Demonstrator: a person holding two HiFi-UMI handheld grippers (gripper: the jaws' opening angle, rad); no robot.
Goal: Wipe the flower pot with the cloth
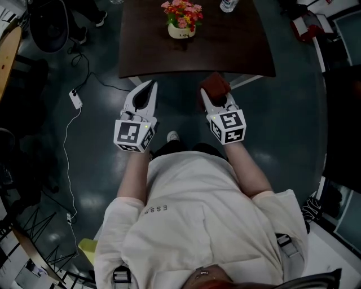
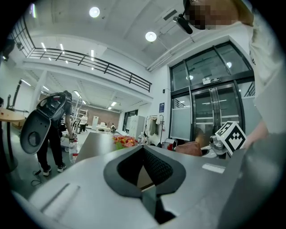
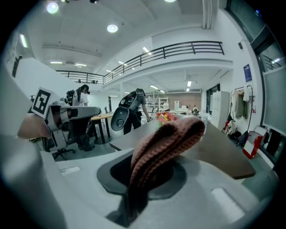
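A dark brown tabletop [image 1: 225, 51] fills the upper middle of the head view, with dark floor [image 1: 96, 169] around it. The person, in a pale short-sleeved top, stands just short of the tabletop's near edge, both forearms stretched forward over the floor.

The left tongs [image 1: 150, 88] are closed on nothing; the left gripper view shows the jaws meeting at their tips with only an empty hollow behind them. They point level at the near edge. The right tongs [image 1: 214, 96] tilt somewhat downward and are clamped on the cloth [image 1: 215, 84], a reddish-brown knitted piece that bunches up out of the jaws and curls over forward.

The flower pot [image 1: 181, 31], small, cream and round, holds red, pink and yellow flowers [image 1: 181, 12]. It stands well back from the near edge, slightly left of the middle between the tabletop's side edges.

From the cloth, the pot lies ahead and to the left, well apart. Both tongs are about equally near it, so the wipe likely needs the right hand to reach forward and inward.
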